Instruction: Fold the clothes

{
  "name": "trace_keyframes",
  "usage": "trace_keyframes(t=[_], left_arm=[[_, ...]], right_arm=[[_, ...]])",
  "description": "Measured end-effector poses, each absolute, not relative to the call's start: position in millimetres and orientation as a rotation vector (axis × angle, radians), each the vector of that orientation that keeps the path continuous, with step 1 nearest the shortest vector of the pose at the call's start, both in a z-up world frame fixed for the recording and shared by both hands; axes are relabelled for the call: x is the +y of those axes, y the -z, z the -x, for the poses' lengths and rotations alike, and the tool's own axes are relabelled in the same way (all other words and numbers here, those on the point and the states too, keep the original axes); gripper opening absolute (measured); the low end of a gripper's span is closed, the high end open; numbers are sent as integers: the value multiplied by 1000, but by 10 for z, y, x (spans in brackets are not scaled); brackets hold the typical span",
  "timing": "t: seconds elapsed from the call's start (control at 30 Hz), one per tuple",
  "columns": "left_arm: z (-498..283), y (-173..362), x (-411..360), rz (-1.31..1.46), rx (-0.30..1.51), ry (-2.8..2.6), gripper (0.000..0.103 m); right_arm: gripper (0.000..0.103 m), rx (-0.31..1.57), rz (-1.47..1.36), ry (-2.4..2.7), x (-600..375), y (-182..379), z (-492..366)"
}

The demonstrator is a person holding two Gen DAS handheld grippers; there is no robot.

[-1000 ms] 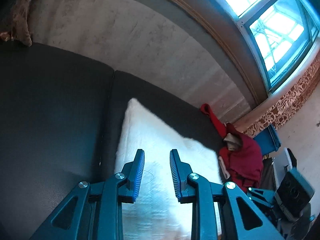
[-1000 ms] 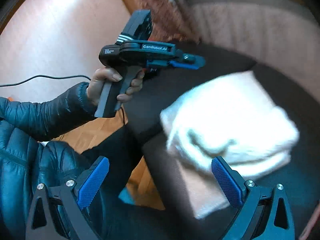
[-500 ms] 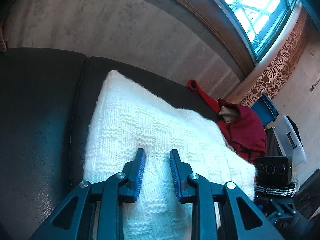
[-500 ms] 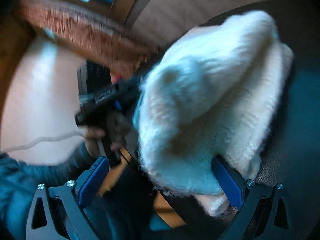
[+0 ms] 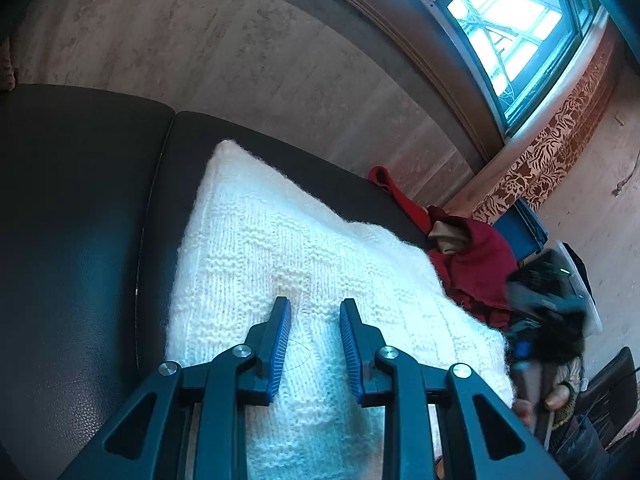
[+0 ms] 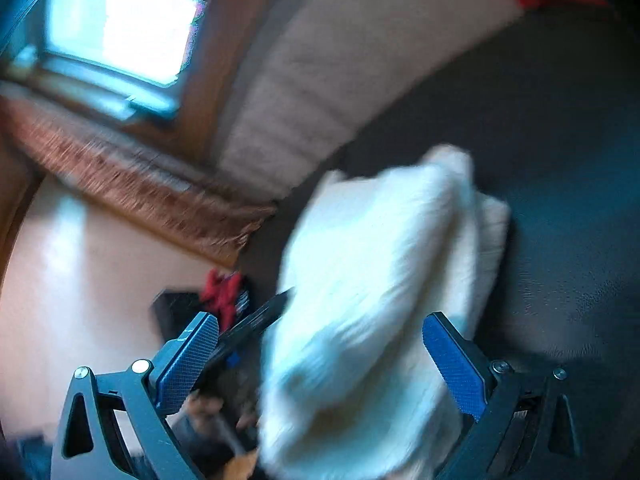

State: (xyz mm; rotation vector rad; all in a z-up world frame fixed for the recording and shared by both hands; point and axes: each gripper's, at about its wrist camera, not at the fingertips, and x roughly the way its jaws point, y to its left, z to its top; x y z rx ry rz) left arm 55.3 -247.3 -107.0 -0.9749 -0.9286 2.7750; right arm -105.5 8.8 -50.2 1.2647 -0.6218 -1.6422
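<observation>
One folded white knitted sweater (image 5: 304, 280) lies on the black leather sofa seat (image 5: 76, 240). Soft, light and floppy handling is judged likely; a layered edge is best pinched. Left claw (image 5: 312, 320) is narrowly parted and empty; right claw (image 6: 320, 344) is spread wide.

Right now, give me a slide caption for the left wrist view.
Left gripper, jaws slightly apart, over a folded white knit sweater on a dark sofa, red garment beside it.
</observation>
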Motion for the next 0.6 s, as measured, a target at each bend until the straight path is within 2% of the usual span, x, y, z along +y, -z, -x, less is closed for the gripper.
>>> trace_keyframes(t=[0.17,0.33,0.4,0.43,0.6], left_arm=[[-564,1073,-2467,953,-911,-2781,25],[-562,1067,-2463,950,-890,-2779,25],[-561,1067,-2468,949,-894,-2779,25],[-560,1066,-2472,948,-896,-2777,25],[-596,1015,-2468,922,-884,-2801,25]], right_arm=[[103,-688,-1264,1638,-6,676,1072],[101,-550,-1277,1669,-86,630,1039],[78,-543,-1263,1712,-47,550,1051],[62,-548,-1245,1719,-29,509,1058],[61,-477,-1238,1745,-131,513,1106]])
